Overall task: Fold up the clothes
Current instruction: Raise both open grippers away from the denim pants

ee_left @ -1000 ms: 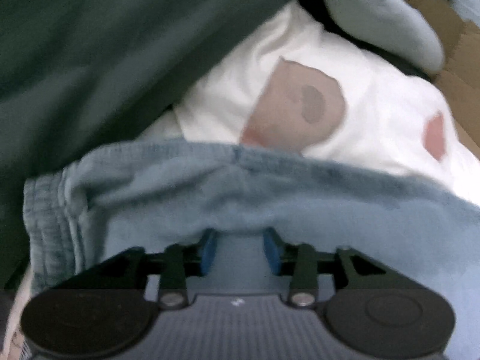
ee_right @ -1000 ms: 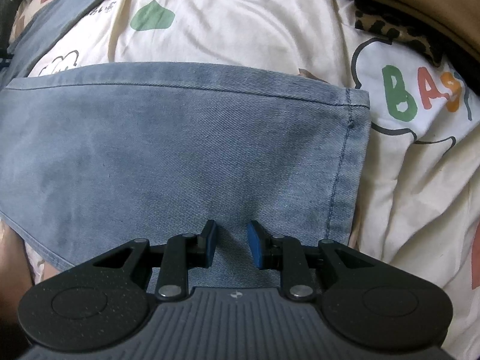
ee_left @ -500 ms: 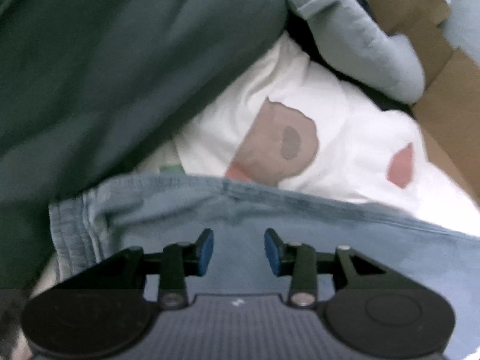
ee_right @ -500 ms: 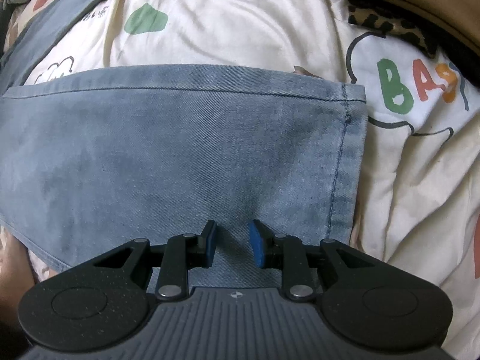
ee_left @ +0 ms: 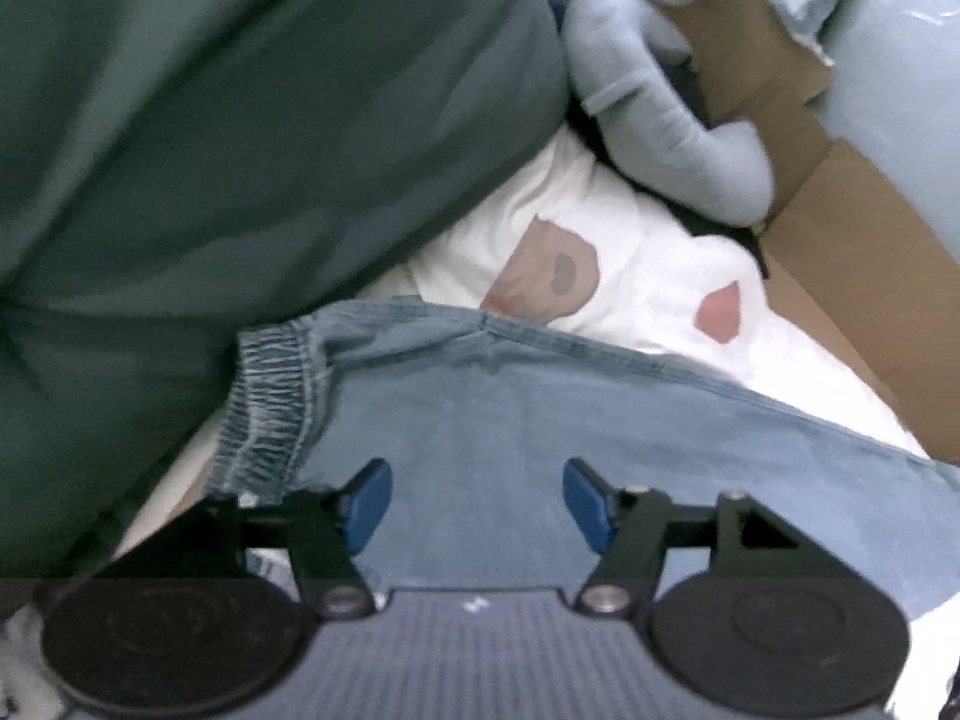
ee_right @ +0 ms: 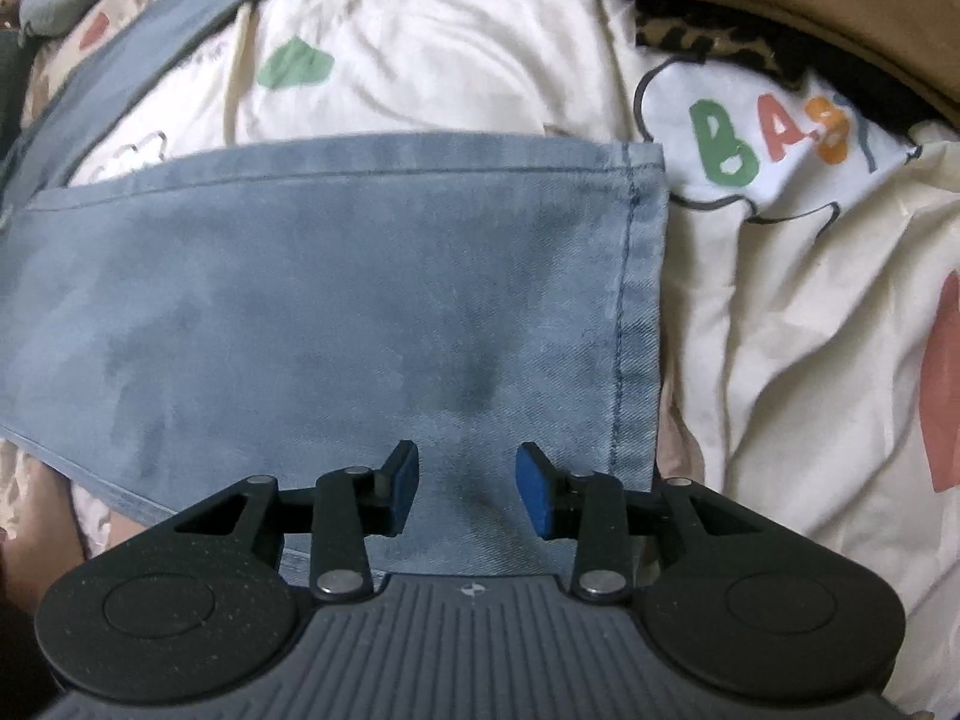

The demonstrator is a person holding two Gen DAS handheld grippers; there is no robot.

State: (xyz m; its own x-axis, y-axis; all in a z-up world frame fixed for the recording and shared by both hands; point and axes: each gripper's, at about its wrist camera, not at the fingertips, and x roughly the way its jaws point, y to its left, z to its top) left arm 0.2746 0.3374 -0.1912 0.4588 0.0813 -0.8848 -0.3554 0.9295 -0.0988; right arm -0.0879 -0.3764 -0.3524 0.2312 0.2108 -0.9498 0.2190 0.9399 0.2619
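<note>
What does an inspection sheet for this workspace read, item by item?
Surface: cream printed bedsheet with coloured letters and shapes, wrinkled.
Job's things: light blue denim trousers lying flat, hem end in the right view, elastic waistband in the left view.
Clutter: dark green fabric, pale blue plush toy, brown cardboard box, brown cloth over leopard-print fabric.
Grippers: left gripper and right gripper both opening above the denim, nothing between the pads.
Cables: nothing seen.
Surroundings: nothing seen beyond the bed.
</note>
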